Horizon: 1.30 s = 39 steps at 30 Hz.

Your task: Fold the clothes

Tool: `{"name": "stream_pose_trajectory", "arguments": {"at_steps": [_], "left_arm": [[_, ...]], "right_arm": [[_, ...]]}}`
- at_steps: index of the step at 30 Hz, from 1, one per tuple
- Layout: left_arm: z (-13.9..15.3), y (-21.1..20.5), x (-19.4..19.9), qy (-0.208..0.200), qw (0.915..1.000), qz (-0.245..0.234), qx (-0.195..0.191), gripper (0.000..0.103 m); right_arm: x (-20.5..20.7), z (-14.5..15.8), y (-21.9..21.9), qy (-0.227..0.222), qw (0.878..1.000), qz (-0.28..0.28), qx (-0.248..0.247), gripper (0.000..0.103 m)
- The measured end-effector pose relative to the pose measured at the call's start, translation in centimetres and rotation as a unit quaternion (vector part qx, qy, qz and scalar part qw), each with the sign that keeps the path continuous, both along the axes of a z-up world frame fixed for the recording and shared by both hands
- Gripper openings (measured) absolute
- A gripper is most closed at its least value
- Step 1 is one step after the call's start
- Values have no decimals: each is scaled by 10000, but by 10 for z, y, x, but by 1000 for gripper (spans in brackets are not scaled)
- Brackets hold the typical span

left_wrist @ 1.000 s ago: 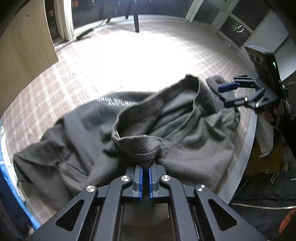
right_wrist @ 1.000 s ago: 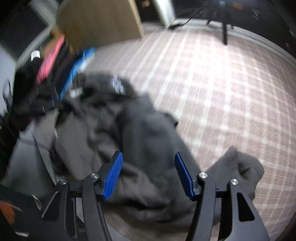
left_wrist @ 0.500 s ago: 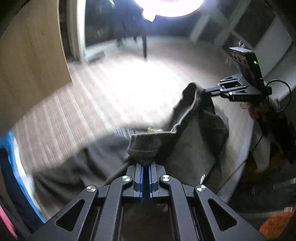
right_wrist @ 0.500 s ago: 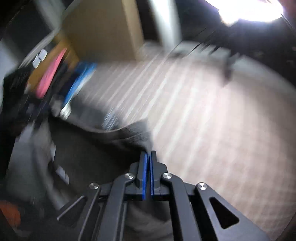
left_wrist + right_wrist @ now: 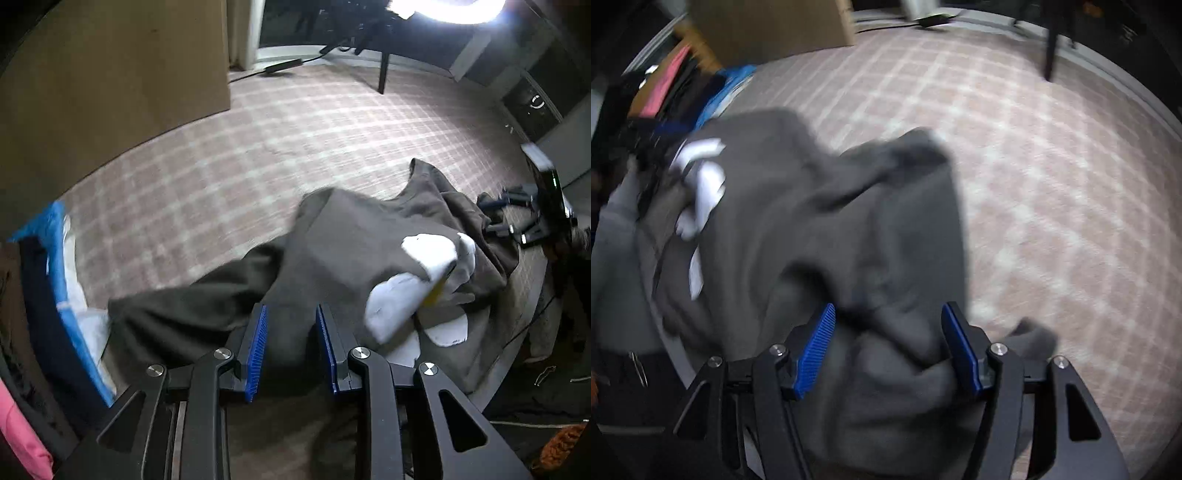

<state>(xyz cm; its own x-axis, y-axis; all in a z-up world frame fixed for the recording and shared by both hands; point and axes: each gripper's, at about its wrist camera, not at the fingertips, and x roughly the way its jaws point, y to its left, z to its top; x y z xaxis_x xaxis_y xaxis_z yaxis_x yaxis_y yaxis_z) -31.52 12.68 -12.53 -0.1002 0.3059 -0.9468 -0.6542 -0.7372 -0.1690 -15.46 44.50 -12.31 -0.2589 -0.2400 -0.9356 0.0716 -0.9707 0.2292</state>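
- Your left claw point(image 5: 291, 341) stood with its jaws apart, the dark grey sweatshirt point(image 5: 343, 254) lying loose between them.
- Your right claw point(image 5: 886, 350) was also spread wide over bunched cloth.
- The sweatshirt lay crumpled at the counter's point(image 5: 517, 354) near edge, white print point(image 5: 424, 273) facing up.

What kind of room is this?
Probably a room in a home, or a studio made up like one: plaid carpet, a wooden cabinet, clothes piled at the side, and a gray sweatshirt laid out for folding.
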Motion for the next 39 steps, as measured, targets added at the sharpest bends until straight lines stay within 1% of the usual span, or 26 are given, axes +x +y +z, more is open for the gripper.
{"name": "stream_pose_trajectory", "arguments": {"at_steps": [1, 2, 3, 7, 9, 10, 11, 12, 13, 14, 15, 16, 18, 21, 22, 23, 25, 26, 27, 28, 29, 32, 34, 36, 38, 39], "left_arm": [[1, -3, 0, 22, 10000, 25, -5, 26], [1, -4, 1, 29, 10000, 18, -13, 26], [1, -5, 1, 31, 10000, -11, -20, 26], [-1, -4, 5, 4, 9999, -162, -24, 26], [-4, 0, 7, -81, 9996, -282, 18, 29], [-5, 3, 9, -90, 9993, -362, 29, 34], [-6, 6, 11, -82, 9990, -442, 17, 37], [-7, 10, 12, -72, 9986, -521, -2, 37], [-8, 14, 12, -79, 9982, -594, -10, 40], [-10, 18, 12, -92, 9977, -665, -14, 46], [-12, 23, 12, -126, 9970, -764, 0, 48], [-15, 27, 12, -153, 9962, -853, -31, 50], [-24, 36, 14, -182, 9943, -1034, -172, 51], [-41, 47, 18, -209, 9919, -1200, -359, 51], [-47, 51, 20, -211, 9912, -1226, -457, 46], [-51, 53, 22, -180, 9905, -1258, -531, 32], [-53, 53, 27, -72, 9905, -1244, -586, 13], [-50, 50, 28, -31, 9916, -1174, -546, 12], [-46, 47, 28, 9, 9928, -1097, -492, 9], [-40, 43, 31, 41, 9935, -1053, -433, 6], [-33, 39, 35, 71, 9941, -1020, -373, 4], [-9, 25, 51, 150, 9947, -1003, -168, 3], [-2, 18, 67, 40, 9941, -1082, -62, 3], [-11, 13, 83, -447, 9913, -1234, -23, 9], [-26, 6, 93, -619, 9905, -1163, -397, 15], [-29, 2, 93, -698, 9908, -1045, -499, 15]], "right_arm": [[3, 1, -1, 29, 9999, 31, 143, 5], [6, 2, -3, 57, 9996, 58, 281, 4], [11, 8, 4, 40, 9997, -61, 242, 4], [44, 46, 38, 370, 9969, -605, 327, 3], [71, 52, 67, 217, 9916, -1252, 237, 3], [81, 45, 71, -63, 9904, -1334, 358, 4], [84, 42, 71, -175, 9897, -1342, 476, 4], [87, 38, 71, -287, 9887, -1349, 594, 8], [90, 35, 71, -399, 9874, -1356, 711, 20], [92, 32, 71, -502, 9859, -1365, 823, 29], [88, 37, 72, -299, 9858, -1475, 744, 46], [84, 42, 72, -92, 9872, -1464, 625, 52], [73, 48, 69, 251, 9894, -1354, 462, 52], [54, 36, 59, 182, 9931, -1072, 430, 52], [47, 30, 55, 127, 9936, -1033, 449, 52], [46, 29, 54, 68, 9942, -962, 465, 52], [43, 18, 42, 45, 9958, -691, 594, 51], [42, 15, 41, -6, 9957, -687, 623, 46], [42, 12, 40, -56, 9955, -684, 652, 20], [41, 8, 39, -106, 9953, -680, 682, 5], [41, 5, 38, -152, 9951, -679, 706, 5], [58, 28, 45, 65, 9961, -802, 353, 5], [74, 38, 46, 58, 9971, -755, 107, 5], [93, 29, 38, -353, 9981, -497, -7, 5], [113, 15, 27, -833, 9964, -138, 21, 8], [116, 14, 25, -859, 9961, -101, 155, 10]]}}
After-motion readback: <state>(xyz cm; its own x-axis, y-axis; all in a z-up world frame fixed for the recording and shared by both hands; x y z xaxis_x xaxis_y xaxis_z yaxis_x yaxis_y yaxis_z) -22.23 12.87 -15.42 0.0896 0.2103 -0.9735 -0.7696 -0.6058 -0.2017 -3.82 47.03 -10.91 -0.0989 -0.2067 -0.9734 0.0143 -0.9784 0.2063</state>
